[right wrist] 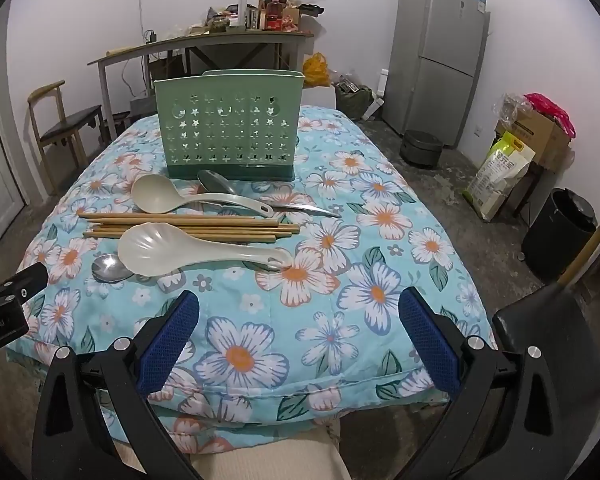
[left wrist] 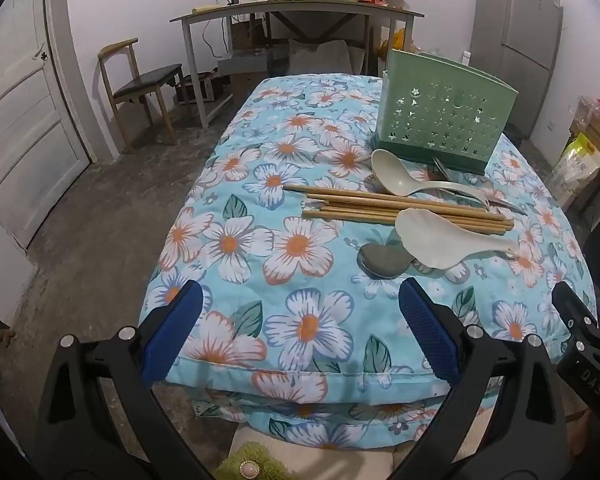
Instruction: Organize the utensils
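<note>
A green perforated utensil holder [left wrist: 444, 120] [right wrist: 229, 126] stands upright at the far side of the floral-covered table [left wrist: 300, 320] [right wrist: 320, 320]. In front of it lie a beige ladle [left wrist: 404, 180] [right wrist: 168, 196], a bundle of wooden chopsticks [left wrist: 380, 208] [right wrist: 204, 226], a white rice paddle [left wrist: 436, 240] [right wrist: 172, 250] and two metal spoons [left wrist: 382, 262] [right wrist: 108, 268] [right wrist: 228, 186]. My left gripper [left wrist: 300, 316] is open and empty near the table's front edge. My right gripper [right wrist: 300, 320] is open and empty, also near the front edge, to the right of the left one.
A wooden chair [left wrist: 140, 80] and a cluttered desk [left wrist: 300, 12] stand behind the table. A fridge [right wrist: 440, 48], a black bin [right wrist: 560, 232], boxes and bags [right wrist: 500, 172] are on the right. A door [left wrist: 20, 120] is on the left.
</note>
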